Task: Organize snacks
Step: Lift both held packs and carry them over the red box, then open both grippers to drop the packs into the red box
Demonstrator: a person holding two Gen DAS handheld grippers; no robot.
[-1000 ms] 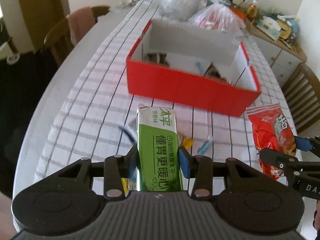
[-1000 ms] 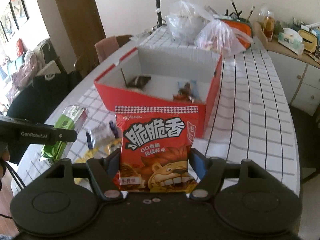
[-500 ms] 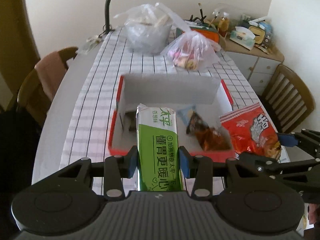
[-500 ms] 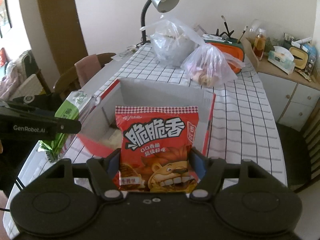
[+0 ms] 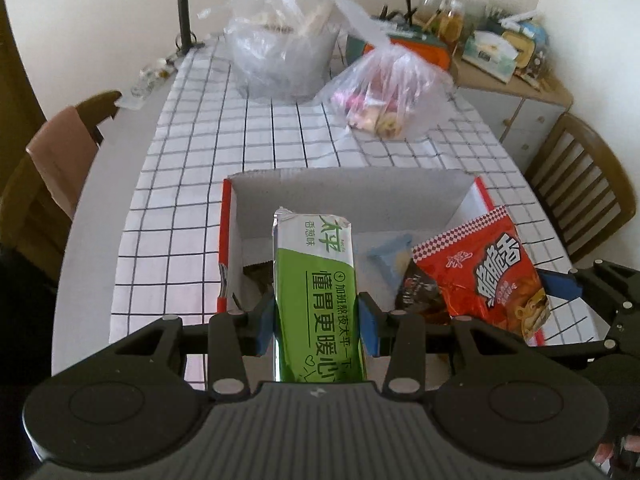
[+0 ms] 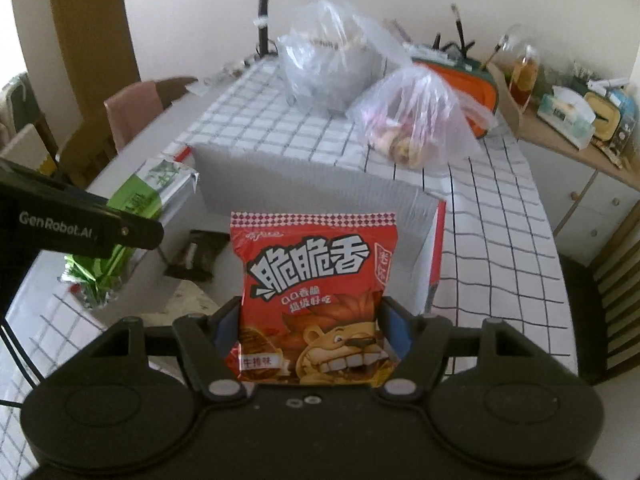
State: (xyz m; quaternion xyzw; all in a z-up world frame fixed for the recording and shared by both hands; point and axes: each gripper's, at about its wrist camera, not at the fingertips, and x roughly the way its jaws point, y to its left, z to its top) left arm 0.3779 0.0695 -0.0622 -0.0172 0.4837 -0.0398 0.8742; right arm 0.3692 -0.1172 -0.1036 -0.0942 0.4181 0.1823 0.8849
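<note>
My left gripper [image 5: 318,326] is shut on a green cracker pack [image 5: 316,292], held above the near left part of the red box [image 5: 225,240]. My right gripper [image 6: 314,326] is shut on a red snack bag [image 6: 316,276], held above the box's right side [image 6: 436,256]. Each held item shows in the other view: the red bag [image 5: 484,272] at the right, the green pack [image 6: 136,200] at the left. Inside the box lie a dark wrapper [image 6: 200,252], a blue packet [image 5: 390,254] and a dark brown packet [image 5: 418,288].
The box stands on a checked tablecloth [image 5: 256,140]. Behind it are two clear plastic bags [image 5: 280,52] [image 5: 384,96] and a desk lamp [image 6: 272,12]. Wooden chairs stand at the left [image 5: 52,168] and right [image 5: 584,184]. A cluttered sideboard [image 6: 576,120] is at the far right.
Both grippers have moved forward and over the box with their packs. The box now fills the lower middle of both views.
</note>
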